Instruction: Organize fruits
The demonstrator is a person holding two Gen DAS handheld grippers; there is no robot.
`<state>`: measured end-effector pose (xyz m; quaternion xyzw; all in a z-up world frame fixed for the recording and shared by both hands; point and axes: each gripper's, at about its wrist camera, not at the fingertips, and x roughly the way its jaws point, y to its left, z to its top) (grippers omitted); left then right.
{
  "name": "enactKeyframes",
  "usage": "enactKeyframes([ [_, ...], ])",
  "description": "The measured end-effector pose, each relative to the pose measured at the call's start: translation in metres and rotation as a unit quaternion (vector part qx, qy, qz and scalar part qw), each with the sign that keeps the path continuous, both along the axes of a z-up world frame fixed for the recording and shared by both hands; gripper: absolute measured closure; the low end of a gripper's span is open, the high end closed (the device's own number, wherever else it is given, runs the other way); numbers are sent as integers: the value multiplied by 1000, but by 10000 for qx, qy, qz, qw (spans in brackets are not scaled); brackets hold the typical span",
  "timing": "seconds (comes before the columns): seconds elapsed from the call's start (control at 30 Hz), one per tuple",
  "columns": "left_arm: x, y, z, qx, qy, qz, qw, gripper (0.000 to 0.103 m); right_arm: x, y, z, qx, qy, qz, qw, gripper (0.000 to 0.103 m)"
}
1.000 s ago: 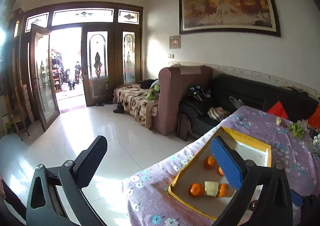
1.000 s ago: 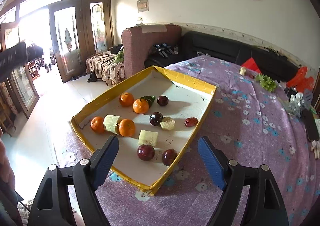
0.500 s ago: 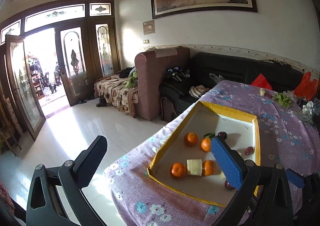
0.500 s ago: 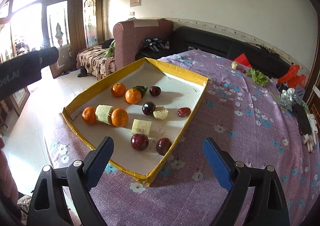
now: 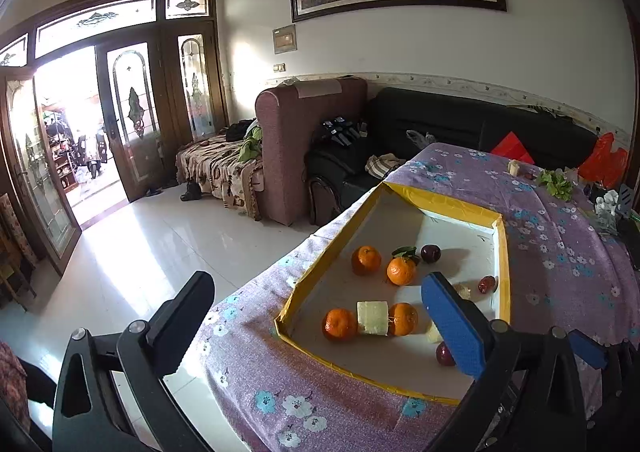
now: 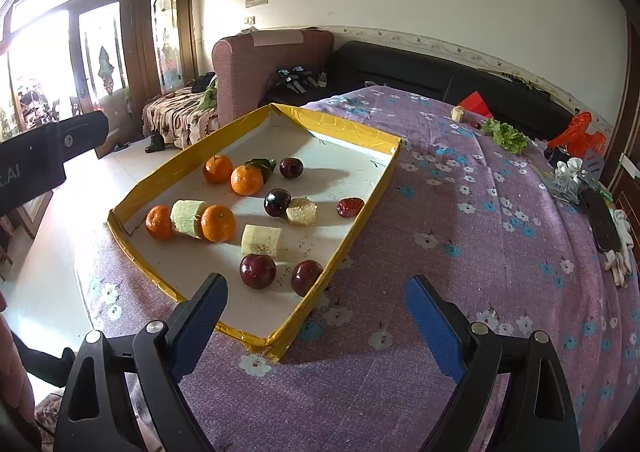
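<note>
Both the left hand-held gripper [image 5: 316,316] and the right hand-held gripper [image 6: 316,316] are held wide apart and empty near the yellow-rimmed tray [image 6: 340,124] of fruits on the bench [image 6: 480,252].

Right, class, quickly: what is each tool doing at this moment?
Left tool: open, holding nothing.
Right tool: open, holding nothing.

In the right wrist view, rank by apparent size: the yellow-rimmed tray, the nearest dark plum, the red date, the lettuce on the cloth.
1. Tray.
2. Lettuce and nearest plum look alike; the plum's nearness inflates it, so unranked.
3. Date.
</note>
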<state>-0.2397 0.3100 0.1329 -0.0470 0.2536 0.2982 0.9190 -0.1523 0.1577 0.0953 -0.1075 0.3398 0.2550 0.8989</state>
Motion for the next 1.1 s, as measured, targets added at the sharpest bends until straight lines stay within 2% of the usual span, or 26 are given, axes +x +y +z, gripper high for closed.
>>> enactKeyframes([
  [0.1, -5, -5, 4, 139, -113, 127, 9998, 0, -1, -3, 1, 32, -13, -16, 10000, 9],
  [0.17, -14, -10, 12, 402, -301, 406, 9979, 0, -2, -5, 4, 92, -45, -11, 9999, 9],
  [0.27, -36, -17, 31, 665, -788, 616, 9928, 0, -6, -8, 10, 182, -146, 31, 9997, 9],
  [0.4, -60, -17, 40, 271, -1475, 139, 9886, 0, -9, -9, 17, 249, -259, 111, 9993, 9],
  [0.47, -63, -12, 39, -2, -1644, -93, 9864, 0, -11, -9, 18, 278, -281, 154, 9991, 9],
  [0.7, -56, -6, 32, -237, -1497, -119, 9884, 0, -19, -5, 18, 155, -389, 273, 9988, 9],
  [0.87, -44, -2, 22, -177, -992, -44, 9949, 0, -20, 1, 15, 105, -351, 318, 9988, 9],
  [1.1, -34, 4, 10, -371, -610, -33, 9974, 0, -23, 9, 14, 10, -379, 405, 9985, 9],
])
